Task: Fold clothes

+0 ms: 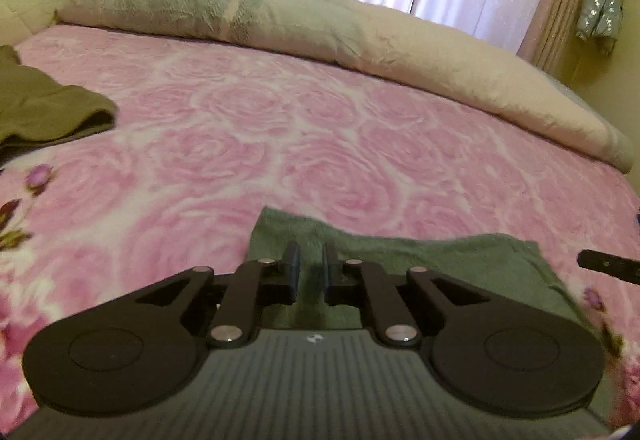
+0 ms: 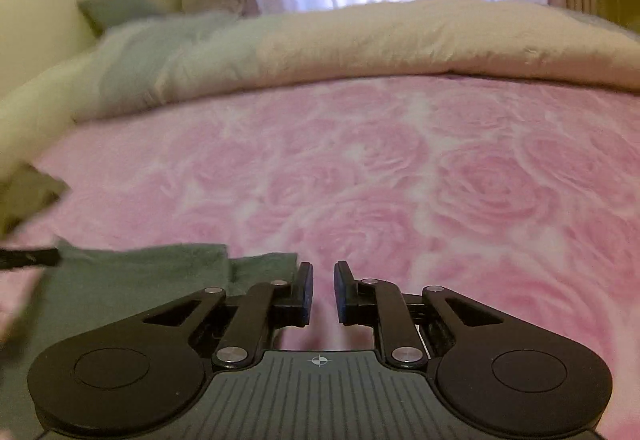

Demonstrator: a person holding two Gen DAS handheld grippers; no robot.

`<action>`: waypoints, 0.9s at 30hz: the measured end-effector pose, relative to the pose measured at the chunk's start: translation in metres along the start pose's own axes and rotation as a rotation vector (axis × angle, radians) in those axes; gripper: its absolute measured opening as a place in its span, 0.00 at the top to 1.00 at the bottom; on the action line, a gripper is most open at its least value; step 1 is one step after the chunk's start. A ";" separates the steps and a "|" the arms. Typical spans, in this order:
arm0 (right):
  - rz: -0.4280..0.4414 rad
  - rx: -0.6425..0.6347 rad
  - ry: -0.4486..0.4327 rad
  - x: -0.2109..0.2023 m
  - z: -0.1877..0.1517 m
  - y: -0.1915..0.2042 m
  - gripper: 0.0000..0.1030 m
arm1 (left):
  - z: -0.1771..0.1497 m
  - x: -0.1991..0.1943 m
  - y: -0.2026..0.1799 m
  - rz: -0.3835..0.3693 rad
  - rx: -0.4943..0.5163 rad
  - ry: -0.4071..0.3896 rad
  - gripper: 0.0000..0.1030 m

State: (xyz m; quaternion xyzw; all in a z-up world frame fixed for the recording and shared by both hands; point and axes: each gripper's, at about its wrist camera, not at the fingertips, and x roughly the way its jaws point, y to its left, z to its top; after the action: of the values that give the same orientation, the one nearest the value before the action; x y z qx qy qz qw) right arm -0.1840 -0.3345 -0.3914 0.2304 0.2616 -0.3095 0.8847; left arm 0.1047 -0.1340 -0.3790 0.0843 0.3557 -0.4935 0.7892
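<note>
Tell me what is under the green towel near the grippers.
The green towel lies flat on the pink rose-patterned blanket, which shows all around its edges. Whatever sits directly beneath the towel's middle is covered, and its near part is hidden behind the left gripper.

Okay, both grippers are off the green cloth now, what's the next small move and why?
Probably bring the left gripper down to pinch the green cloth at its far edge. Its jaws stand slightly apart over the cloth without gripping it, while the right gripper hangs open over the bare pink blanket.
</note>
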 end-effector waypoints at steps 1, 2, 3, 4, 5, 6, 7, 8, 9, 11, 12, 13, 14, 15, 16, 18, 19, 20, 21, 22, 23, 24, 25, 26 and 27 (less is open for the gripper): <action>0.028 0.013 -0.012 -0.015 -0.003 0.001 0.85 | -0.004 -0.010 -0.002 -0.014 -0.001 0.002 0.93; 0.059 0.006 -0.012 -0.027 -0.010 0.007 0.85 | -0.010 -0.018 -0.007 -0.023 0.001 0.013 0.93; 0.091 -0.009 -0.002 -0.036 -0.018 0.015 0.85 | -0.016 -0.023 -0.013 -0.028 0.005 0.034 0.93; 0.124 -0.024 0.008 -0.046 -0.027 0.024 0.85 | -0.023 -0.028 -0.019 -0.031 0.008 0.057 0.92; 0.138 -0.045 0.027 -0.051 -0.036 0.031 0.85 | -0.031 -0.031 -0.023 -0.026 0.009 0.083 0.89; 0.136 -0.071 0.052 -0.050 -0.045 0.039 0.85 | -0.039 -0.034 -0.027 -0.015 0.009 0.108 0.89; 0.103 -0.090 0.080 -0.048 -0.053 0.044 0.85 | -0.046 -0.037 -0.028 0.016 0.001 0.130 0.89; 0.030 -0.091 0.110 -0.043 -0.061 0.044 0.85 | -0.052 -0.041 -0.029 0.045 -0.009 0.148 0.89; -0.034 -0.066 0.125 -0.043 -0.066 0.039 0.84 | -0.057 -0.050 -0.026 0.067 -0.030 0.152 0.89; -0.088 0.016 0.122 -0.058 -0.067 0.027 0.84 | -0.065 -0.071 -0.020 0.085 -0.077 0.143 0.85; -0.098 0.042 0.118 -0.067 -0.067 0.023 0.82 | -0.069 -0.081 -0.018 0.102 -0.095 0.149 0.84; -0.090 0.062 0.115 -0.076 -0.067 0.020 0.79 | -0.072 -0.090 -0.018 0.127 -0.101 0.159 0.82; -0.062 0.081 0.115 -0.086 -0.067 0.018 0.61 | -0.076 -0.099 -0.019 0.152 -0.103 0.170 0.81; -0.029 0.101 0.117 -0.096 -0.069 0.018 0.34 | -0.080 -0.107 -0.023 0.173 -0.092 0.178 0.79; -0.001 0.115 0.120 -0.105 -0.071 0.020 0.29 | -0.084 -0.113 -0.027 0.189 -0.082 0.188 0.76; 0.052 0.134 0.127 -0.122 -0.078 0.027 0.29 | -0.091 -0.125 -0.036 0.216 -0.069 0.210 0.73; 0.065 0.141 0.140 -0.128 -0.082 0.031 0.29 | -0.095 -0.130 -0.042 0.225 -0.064 0.222 0.73; 0.064 0.143 0.157 -0.132 -0.087 0.037 0.29 | -0.097 -0.134 -0.047 0.232 -0.055 0.229 0.72; 0.061 0.141 0.170 -0.135 -0.092 0.042 0.29 | -0.100 -0.137 -0.053 0.238 -0.042 0.234 0.72; 0.056 0.134 0.183 -0.137 -0.096 0.047 0.29 | -0.103 -0.141 -0.058 0.242 -0.029 0.234 0.72; 0.049 0.125 0.195 -0.141 -0.100 0.052 0.29 | -0.106 -0.146 -0.062 0.247 -0.017 0.232 0.71; 0.045 0.115 0.201 -0.144 -0.104 0.056 0.29 | -0.109 -0.151 -0.067 0.252 -0.003 0.230 0.70; 0.044 0.107 0.201 -0.146 -0.107 0.059 0.29 | -0.111 -0.155 -0.071 0.254 0.006 0.226 0.69; 0.047 0.100 0.196 -0.149 -0.109 0.061 0.29 | -0.113 -0.159 -0.073 0.255 0.013 0.223 0.68; 0.051 0.096 0.193 -0.153 -0.110 0.063 0.29 | -0.114 -0.162 -0.075 0.252 0.015 0.220 0.68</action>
State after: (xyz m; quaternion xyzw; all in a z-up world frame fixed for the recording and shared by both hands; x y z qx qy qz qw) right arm -0.2796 -0.1620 -0.3667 0.3077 0.3245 -0.2753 0.8510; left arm -0.0547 0.0005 -0.3418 0.1875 0.4229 -0.3808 0.8007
